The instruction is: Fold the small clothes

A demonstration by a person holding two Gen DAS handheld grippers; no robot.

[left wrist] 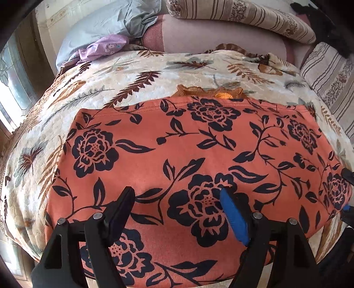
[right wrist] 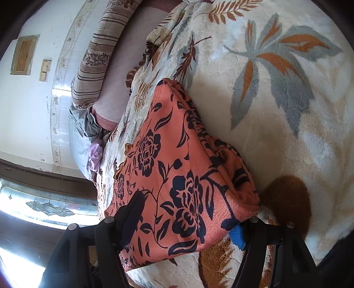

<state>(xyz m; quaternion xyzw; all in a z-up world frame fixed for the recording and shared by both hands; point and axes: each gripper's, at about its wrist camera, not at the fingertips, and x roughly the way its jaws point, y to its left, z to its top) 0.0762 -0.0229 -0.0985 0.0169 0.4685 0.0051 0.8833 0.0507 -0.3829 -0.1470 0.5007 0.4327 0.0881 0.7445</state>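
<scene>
An orange garment with a black flower print [left wrist: 177, 155] lies folded flat on the cream leaf-patterned blanket [left wrist: 132, 73]. My left gripper [left wrist: 177, 197] hovers just over its near part with the jaws wide apart and nothing between them. In the right wrist view the garment [right wrist: 177, 177] shows several stacked layers at its right edge. My right gripper [right wrist: 188, 212] straddles the near corner: the black finger [right wrist: 132, 212] rests on top of the cloth, the blue-padded finger [right wrist: 237, 238] is beneath the edge. The jaws stand wide apart, not pinched.
A grey-blue pillow [left wrist: 106, 28] and a purple patterned cloth [left wrist: 104, 46] lie at the back left. Striped cushions [left wrist: 243, 15] run along the back and right. A bare pink mattress strip [left wrist: 221, 37] lies behind the blanket. A window [right wrist: 44, 206] is at the left.
</scene>
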